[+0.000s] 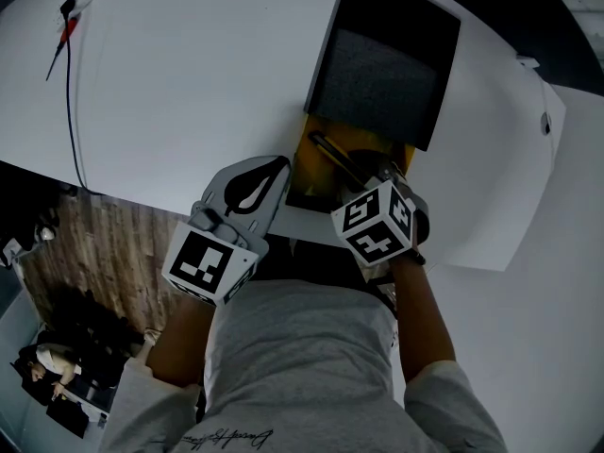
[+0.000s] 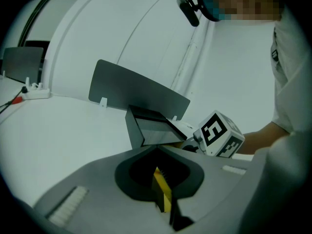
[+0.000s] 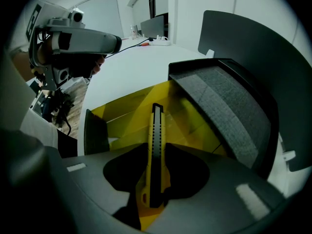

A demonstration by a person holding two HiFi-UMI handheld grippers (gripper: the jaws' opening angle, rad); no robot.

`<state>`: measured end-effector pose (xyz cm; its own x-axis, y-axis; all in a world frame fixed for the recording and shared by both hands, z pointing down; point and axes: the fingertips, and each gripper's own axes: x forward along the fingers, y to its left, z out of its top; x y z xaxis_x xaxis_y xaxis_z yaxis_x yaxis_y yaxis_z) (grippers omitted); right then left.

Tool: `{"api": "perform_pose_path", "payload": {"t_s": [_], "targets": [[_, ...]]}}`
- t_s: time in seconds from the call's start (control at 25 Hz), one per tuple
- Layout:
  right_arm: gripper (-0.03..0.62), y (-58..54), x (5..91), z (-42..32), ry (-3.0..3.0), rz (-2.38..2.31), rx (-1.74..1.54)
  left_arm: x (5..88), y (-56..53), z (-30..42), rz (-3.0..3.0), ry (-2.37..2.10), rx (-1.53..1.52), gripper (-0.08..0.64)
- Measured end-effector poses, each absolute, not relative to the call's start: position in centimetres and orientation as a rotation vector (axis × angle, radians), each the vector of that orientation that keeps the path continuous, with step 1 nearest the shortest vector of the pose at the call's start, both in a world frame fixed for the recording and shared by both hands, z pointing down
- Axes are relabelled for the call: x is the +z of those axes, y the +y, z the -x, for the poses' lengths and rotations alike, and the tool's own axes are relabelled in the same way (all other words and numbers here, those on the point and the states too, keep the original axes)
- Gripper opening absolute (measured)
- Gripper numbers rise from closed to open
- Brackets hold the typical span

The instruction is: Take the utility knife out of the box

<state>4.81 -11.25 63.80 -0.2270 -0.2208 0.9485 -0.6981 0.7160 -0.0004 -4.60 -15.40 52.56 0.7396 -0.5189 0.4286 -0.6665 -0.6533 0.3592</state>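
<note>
Nearest the head camera, the person's grey shirt [image 1: 311,366] fills the bottom of the view, and both forearms reach forward from it to the edge of the white counter [image 1: 189,83]. The left tool [image 1: 276,170] lies at the near left corner of the open box [image 1: 363,144]. In its own view the left tool [image 2: 163,196] is pressed together on a thin yellow-and-black edge that looks like the box's side wall. The right tool [image 1: 373,179], with its marker cube [image 1: 377,220] facing up, reaches into the near end of the box. Its own view shows the right tool [image 3: 153,186] pinching the rear end of the utility knife [image 3: 156,145]. The knife's yellow body and black slider point away over the box's yellow lining [image 3: 126,111]. From above, the utility knife [image 1: 332,157] runs on a slant inside the box; whether it is off the bottom cannot be told. Beyond it the black lid [image 1: 387,74], padded with grey foam, stands thrown back. A grey divider panel [image 2: 136,89] stands behind the box. Far off to the left, a black cable [image 1: 68,92] crosses the counter, and a white power strip [image 2: 36,89] lies on it.
</note>
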Motion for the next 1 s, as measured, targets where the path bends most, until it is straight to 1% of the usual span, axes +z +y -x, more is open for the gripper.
{"api": "perform_pose_path", "payload": {"t_s": [0.52, 1.0], "targets": [[0.131, -11.8, 61.1, -5.2, -1.891, -0.796, 0.597, 51.6, -15.3, 4.8, -2.45, -0.913, 0.402, 0.002], [0.131, -11.8, 55.7, -5.7, -1.996, -0.896, 0.594, 47.6, -14.9, 4.3, -2.517, -0.939, 0.393, 0.002]]}}
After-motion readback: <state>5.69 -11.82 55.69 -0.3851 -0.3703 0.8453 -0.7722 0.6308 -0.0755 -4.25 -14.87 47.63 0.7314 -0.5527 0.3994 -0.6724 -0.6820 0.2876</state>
